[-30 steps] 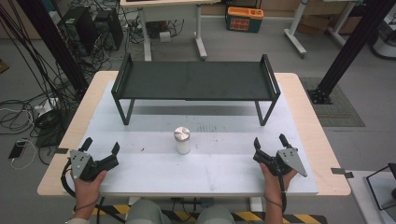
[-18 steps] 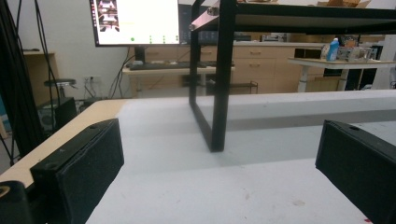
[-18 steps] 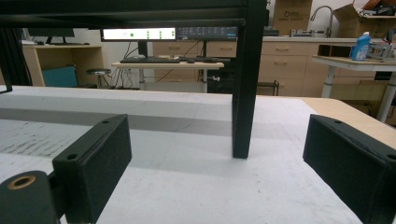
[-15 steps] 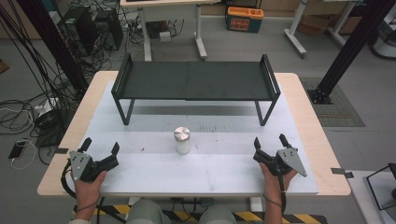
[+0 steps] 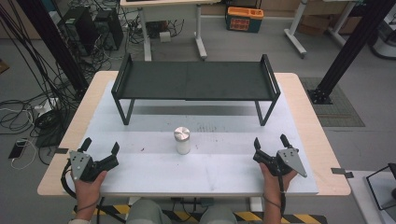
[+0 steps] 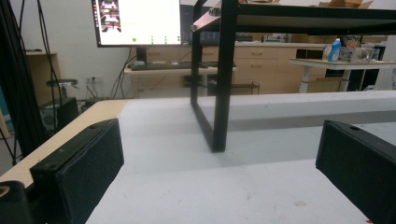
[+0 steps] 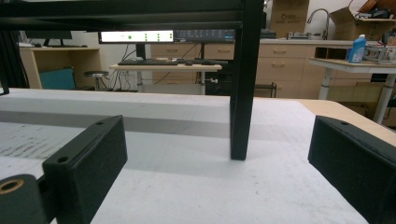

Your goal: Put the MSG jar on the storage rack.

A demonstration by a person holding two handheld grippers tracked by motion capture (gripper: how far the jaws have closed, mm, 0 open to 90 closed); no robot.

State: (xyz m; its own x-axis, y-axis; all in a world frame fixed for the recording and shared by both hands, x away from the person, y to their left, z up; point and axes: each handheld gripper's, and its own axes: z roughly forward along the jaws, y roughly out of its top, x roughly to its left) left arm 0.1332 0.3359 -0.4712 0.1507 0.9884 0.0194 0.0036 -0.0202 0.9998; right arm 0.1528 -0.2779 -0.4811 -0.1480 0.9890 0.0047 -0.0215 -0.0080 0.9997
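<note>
Two grippers are resting in your hands near the table's front edge, the left gripper (image 5: 99, 146) spread wide and empty, the right gripper (image 5: 270, 143) having just been opening wider on nothing, while the high view is showing the lidded jar (image 5: 182, 140) standing between them, before the black rack (image 5: 196, 80).

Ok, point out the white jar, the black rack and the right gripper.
white jar (image 5: 182, 144): high view, on its white side below the metal lid.
black rack (image 5: 196, 80): high view, on its flat top shelf.
right gripper (image 5: 270, 141): high view, midway between its open fingertips.
</note>
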